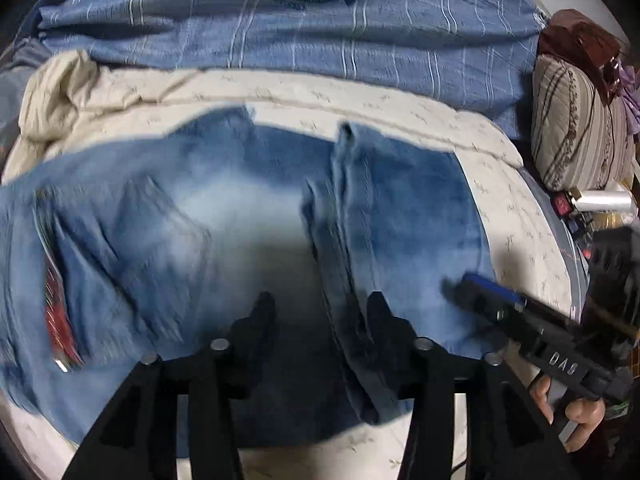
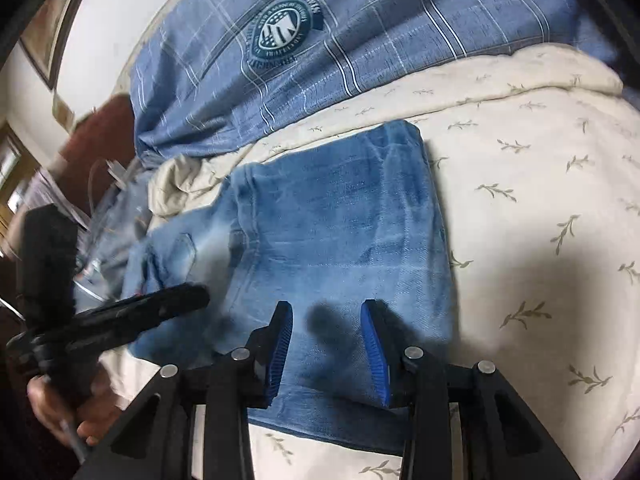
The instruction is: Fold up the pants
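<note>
Both grippers hovered over the jeans (image 2: 340, 216), jaws part open w/ nothing between: left gripper (image 1: 320, 308) by the centre seam, right gripper (image 2: 326, 320) at the near edge, prob. ready to pinch for another fold. Jeans lay partly folded on a leaf-print sheet (image 2: 540, 200), blue plaid duvet (image 1: 320, 48) behind, striped cushion (image 1: 576, 120) at the side.

Both grippers point steeply down, the left gripper (image 1: 318, 312) and right gripper (image 2: 326, 336) each with jaws parted, empty.
</note>
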`<state>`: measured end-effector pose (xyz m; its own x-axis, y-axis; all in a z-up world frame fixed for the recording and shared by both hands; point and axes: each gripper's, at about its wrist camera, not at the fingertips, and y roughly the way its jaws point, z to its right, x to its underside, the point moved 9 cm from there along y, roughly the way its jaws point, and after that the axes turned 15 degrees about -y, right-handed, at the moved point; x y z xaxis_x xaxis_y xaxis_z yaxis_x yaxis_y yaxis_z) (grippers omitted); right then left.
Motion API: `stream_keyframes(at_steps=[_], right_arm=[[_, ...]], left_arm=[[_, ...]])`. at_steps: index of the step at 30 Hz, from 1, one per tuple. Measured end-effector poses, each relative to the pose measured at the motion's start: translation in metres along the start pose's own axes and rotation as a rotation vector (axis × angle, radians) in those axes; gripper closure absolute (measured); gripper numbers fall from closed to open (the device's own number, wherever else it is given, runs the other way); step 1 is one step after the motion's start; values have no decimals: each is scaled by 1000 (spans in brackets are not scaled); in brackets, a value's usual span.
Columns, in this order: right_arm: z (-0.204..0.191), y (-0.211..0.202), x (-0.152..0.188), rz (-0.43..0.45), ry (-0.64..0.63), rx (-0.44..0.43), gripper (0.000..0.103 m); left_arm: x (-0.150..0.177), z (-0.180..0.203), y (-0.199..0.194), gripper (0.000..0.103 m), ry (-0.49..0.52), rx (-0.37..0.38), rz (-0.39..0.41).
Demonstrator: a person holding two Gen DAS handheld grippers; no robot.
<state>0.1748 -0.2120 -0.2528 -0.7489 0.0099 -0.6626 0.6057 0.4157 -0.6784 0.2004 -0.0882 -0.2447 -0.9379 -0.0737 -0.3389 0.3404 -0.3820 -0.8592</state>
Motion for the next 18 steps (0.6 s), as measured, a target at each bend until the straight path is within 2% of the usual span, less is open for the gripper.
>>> stream_keyframes(at_steps=[2, 4, 5, 8, 11, 13, 15, 16, 18], right_arm=[[-4, -4, -2, 16, 8, -22, 64], [-6, -7, -6, 35, 21, -24, 64], [-5, -8, -8, 42, 20, -20, 64], [-10, -13, -21, 84, 8, -22, 64], [-14, -17, -30, 108, 16, -49, 63], [-17, -15, -32, 105, 26, -71, 54], [-29, -11, -31, 81, -17, -89, 54], [-35, -11, -29, 72, -51, -92, 54], [-54, -13, -22, 60, -165, -91, 54]], left_arm=[[11, 4, 7, 51, 16, -4, -11], [15, 7, 6, 51, 54, -38, 21], [16, 9, 4, 51, 55, -30, 21], [15, 8, -7, 51, 22, 28, 28], [15, -3, -17, 51, -7, 86, 84], [17, -15, -20, 51, -57, 142, 105], [7, -24, -24, 51, -111, 171, 106], [-1, -29, -29, 51, -118, 175, 133], [-18, -44, -34, 49, -126, 115, 195]])
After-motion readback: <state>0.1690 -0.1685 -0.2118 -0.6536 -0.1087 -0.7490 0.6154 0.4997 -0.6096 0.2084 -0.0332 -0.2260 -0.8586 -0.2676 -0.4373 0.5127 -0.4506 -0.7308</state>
